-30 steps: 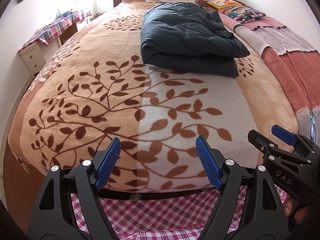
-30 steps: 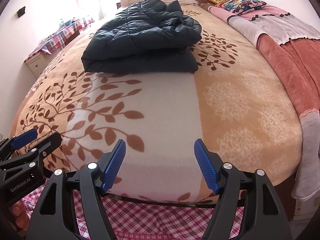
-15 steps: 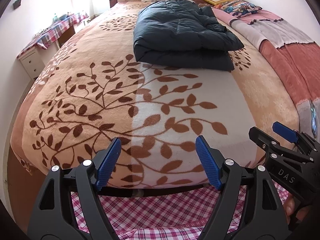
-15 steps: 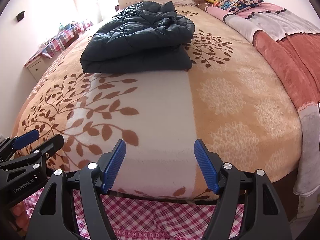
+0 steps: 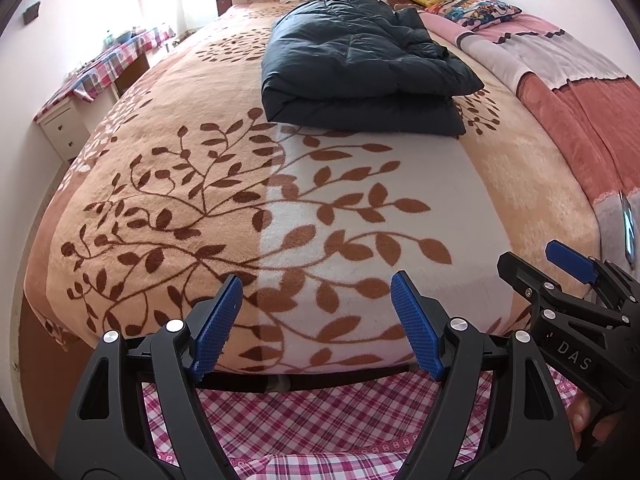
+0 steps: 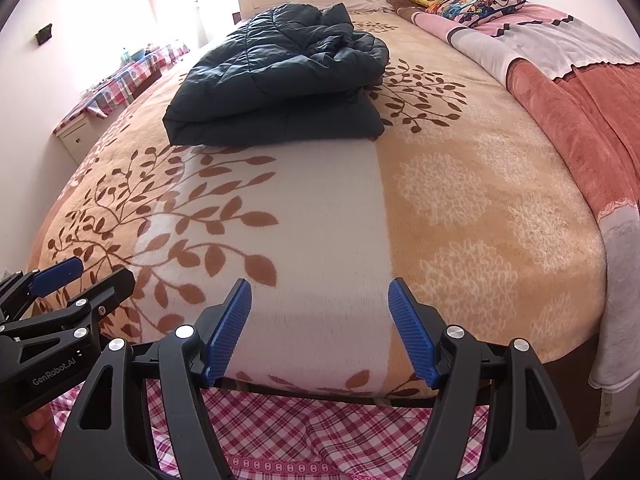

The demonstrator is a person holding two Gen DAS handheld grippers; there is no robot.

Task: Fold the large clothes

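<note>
A dark blue padded jacket [image 5: 360,68] [image 6: 280,80] lies folded in a thick bundle on the bed, well beyond both grippers. It rests on a tan blanket with brown leaf print [image 5: 280,208] [image 6: 320,208]. My left gripper [image 5: 316,284] hangs open over the foot edge of the bed, nothing between its blue pads. My right gripper [image 6: 320,288] is open too and empty, also at the foot edge. In the left wrist view the right gripper [image 5: 560,264] shows at the right margin; in the right wrist view the left gripper [image 6: 80,276] shows at the left margin.
A pink and grey blanket [image 5: 580,92] [image 6: 560,80] drapes along the bed's right side, with patterned pillows [image 5: 468,4] by the headboard. A white nightstand and a checked-cloth table [image 5: 100,76] stand left of the bed. Pink checked fabric [image 6: 320,432] hangs below the grippers.
Both views have shifted slightly, so the jacket sits a little nearer and more centred. Both grippers stay open and empty.
</note>
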